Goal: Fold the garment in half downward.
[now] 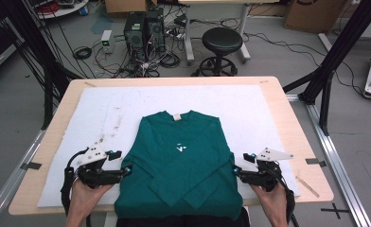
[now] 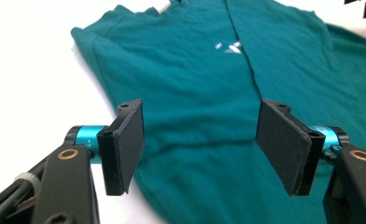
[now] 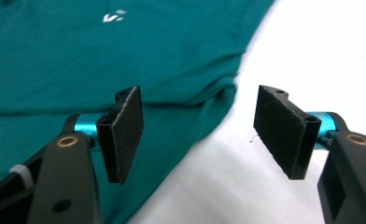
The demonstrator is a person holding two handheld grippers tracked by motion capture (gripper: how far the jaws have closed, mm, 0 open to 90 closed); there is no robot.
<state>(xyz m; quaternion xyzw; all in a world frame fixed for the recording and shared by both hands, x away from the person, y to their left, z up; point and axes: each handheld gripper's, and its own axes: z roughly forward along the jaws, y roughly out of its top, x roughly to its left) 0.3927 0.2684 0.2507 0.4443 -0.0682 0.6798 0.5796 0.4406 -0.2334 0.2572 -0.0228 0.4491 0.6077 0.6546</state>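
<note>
The left gripper (image 1: 125, 169) hovers at the left edge of the dark teal long-sleeved cotton shirt (image 1: 181, 163), its jaws standing wide with nothing between them; in the left gripper view the two black pads (image 2: 127, 144) frame bare cloth without touching it, which suggests a hand placed to the side so the garment can lie undisturbed; the person's left hand (image 1: 84, 196) comes in from the bottom edge below it. The shirt lies flat and face up in the middle of the white foam sheet (image 1: 103, 109) that covers the pale wooden table (image 1: 287, 123), collar toward the far side with a small cream neck label (image 1: 177, 117) showing, hem at the near edge; both sleeves are folded inward and cross over the lower front, probably to bring the body down to a narrow rectangle for a further fold; a small white chest logo (image 1: 181, 148) sits above the crossing. The right gripper (image 1: 236, 169) mirrors the left one at the shirt's right edge, jaws likewise spread wide and empty; in the right gripper view the pads (image 3: 125, 133) straddle the line where teal cloth meets white sheet, clear of both, so a grasp on that side hem looks like the likely next move.
</note>
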